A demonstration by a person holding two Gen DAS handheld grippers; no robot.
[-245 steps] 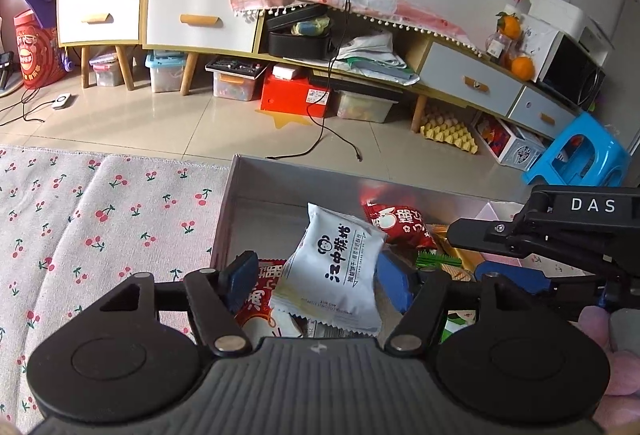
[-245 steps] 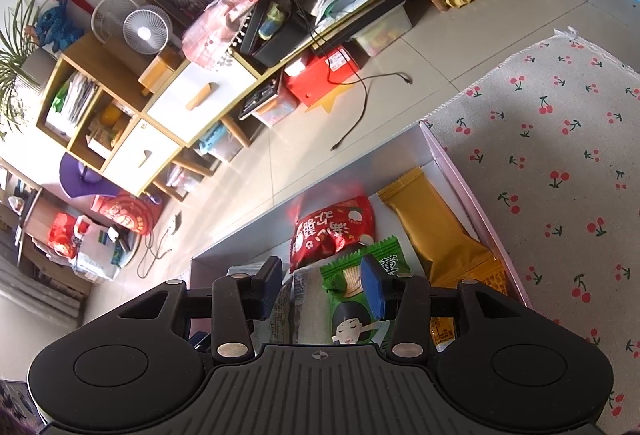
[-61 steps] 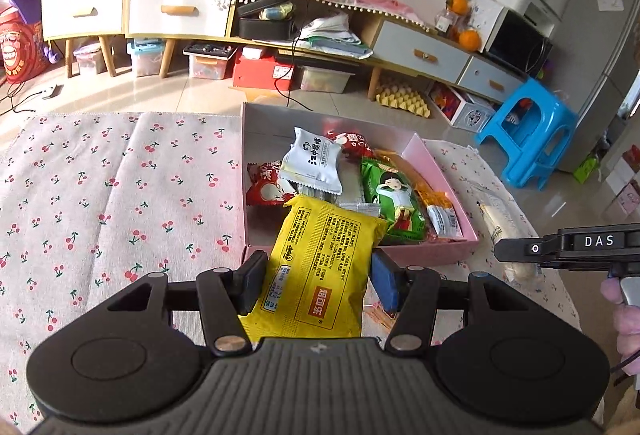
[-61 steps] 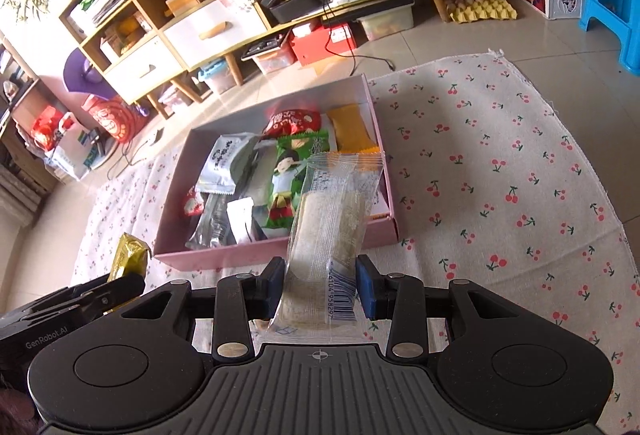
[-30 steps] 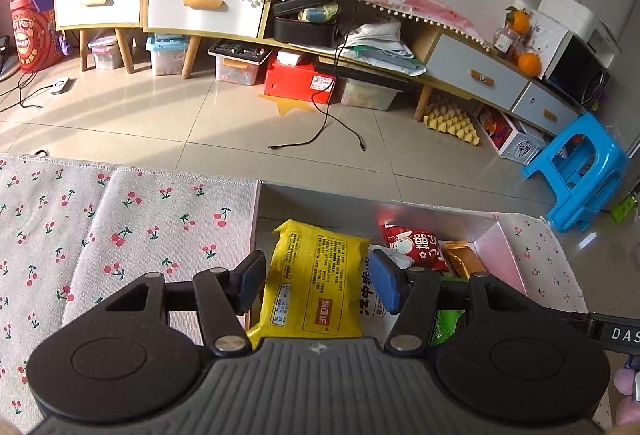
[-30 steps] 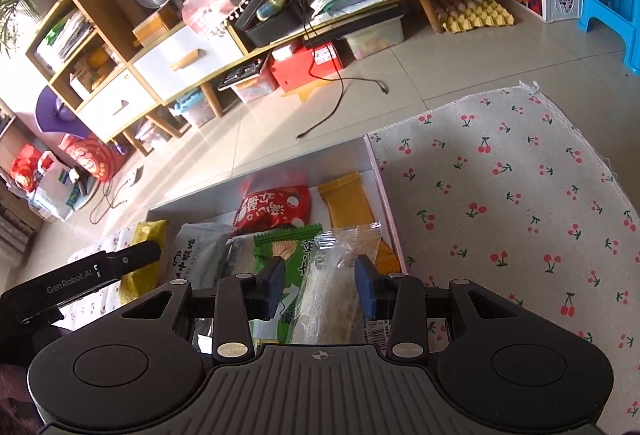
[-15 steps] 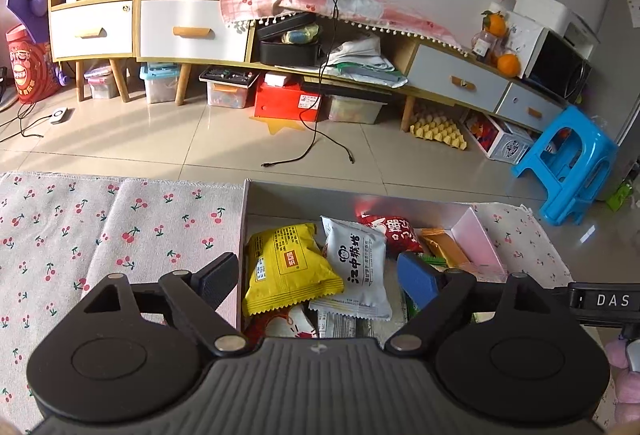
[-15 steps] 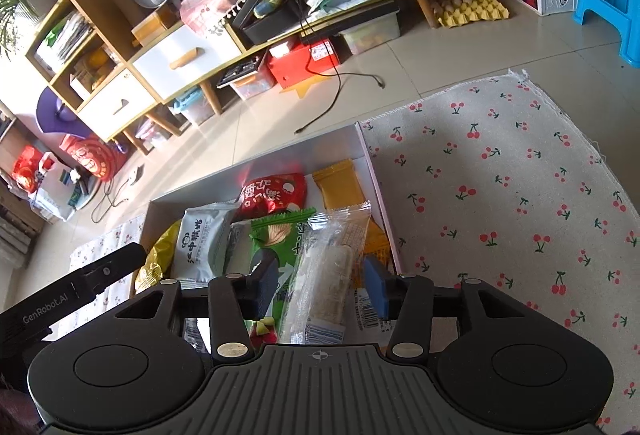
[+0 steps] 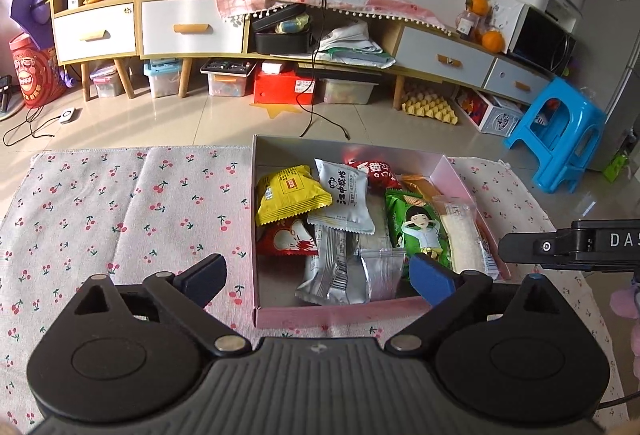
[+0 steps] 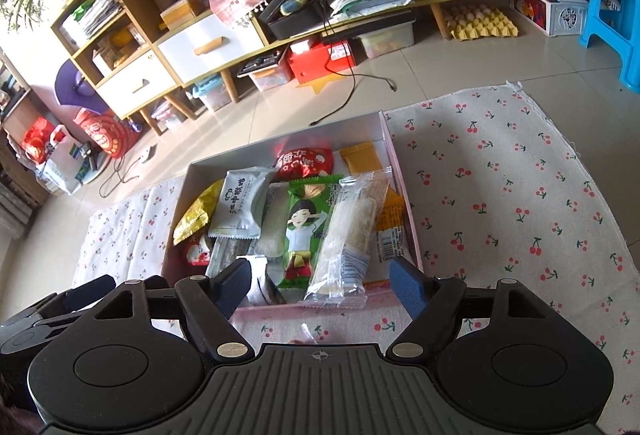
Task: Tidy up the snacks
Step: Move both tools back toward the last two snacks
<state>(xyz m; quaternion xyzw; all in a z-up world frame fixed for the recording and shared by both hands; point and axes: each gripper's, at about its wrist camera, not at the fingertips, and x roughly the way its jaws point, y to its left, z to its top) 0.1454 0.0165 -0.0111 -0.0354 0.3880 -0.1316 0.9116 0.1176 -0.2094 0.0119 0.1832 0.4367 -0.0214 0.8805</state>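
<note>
A pink box (image 9: 340, 313) sits on the cherry-print cloth (image 9: 120, 219) and holds several snack packs. A yellow pack (image 9: 288, 197) lies at its left, a white pack (image 9: 344, 197) beside it, a green pack (image 9: 420, 231) and a clear rice-cake pack (image 9: 464, 239) at the right. My left gripper (image 9: 316, 281) is open and empty, just short of the box's near wall. My right gripper (image 10: 320, 289) is open and empty at the near wall of the box (image 10: 412, 235), by the clear pack (image 10: 348, 235). The yellow pack (image 10: 194, 215) lies at the box's left.
The cloth (image 10: 500, 195) runs out on both sides of the box. Beyond lies tiled floor with a cable (image 9: 320, 115), low cabinets (image 9: 192, 31) and a blue stool (image 9: 560, 147). The right gripper's body (image 9: 572, 243) shows at the left view's right edge.
Both grippers let go of their packs, the yellow one and the clear one, which now lie in the box. Both grippers opened wide and drew back toward the box's near wall.
</note>
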